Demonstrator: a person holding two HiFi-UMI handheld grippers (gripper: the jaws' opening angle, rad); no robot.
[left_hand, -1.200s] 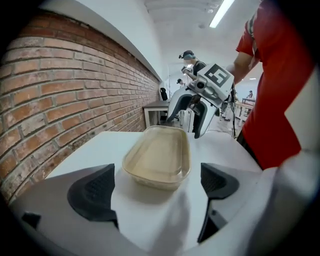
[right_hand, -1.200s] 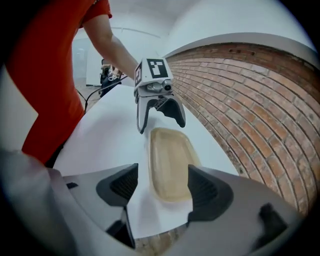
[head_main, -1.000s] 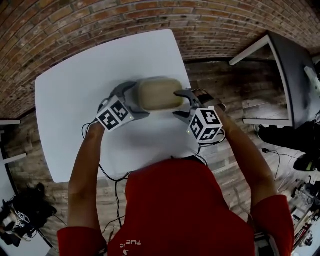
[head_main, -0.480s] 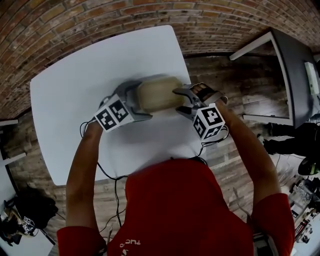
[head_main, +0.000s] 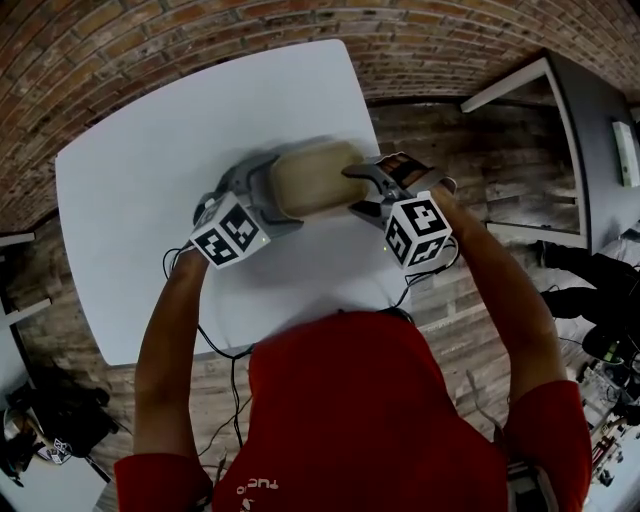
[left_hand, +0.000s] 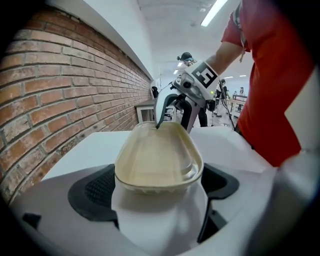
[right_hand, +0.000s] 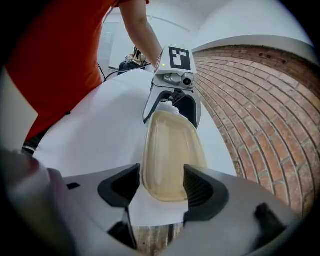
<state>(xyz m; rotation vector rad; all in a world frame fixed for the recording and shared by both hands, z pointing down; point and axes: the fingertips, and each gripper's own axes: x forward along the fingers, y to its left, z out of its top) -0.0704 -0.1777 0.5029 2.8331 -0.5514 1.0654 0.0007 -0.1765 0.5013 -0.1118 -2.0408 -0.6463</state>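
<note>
The tray (head_main: 308, 178) sits on the table (head_main: 140, 190), the right gripper (head_main: 362, 190) pinching one end and the left gripper (head_main: 268, 195) spread wide, jaws cradling the other, apparently to keep it level.

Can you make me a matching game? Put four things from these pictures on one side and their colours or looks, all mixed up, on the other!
Things:
1. oval container
2. table
3. wall
4. marker cube

Looks:
a. white
b. black-and-white squares
c. beige
d. bricks

Pairs: 1-c, 2-a, 3-d, 4-b
</note>
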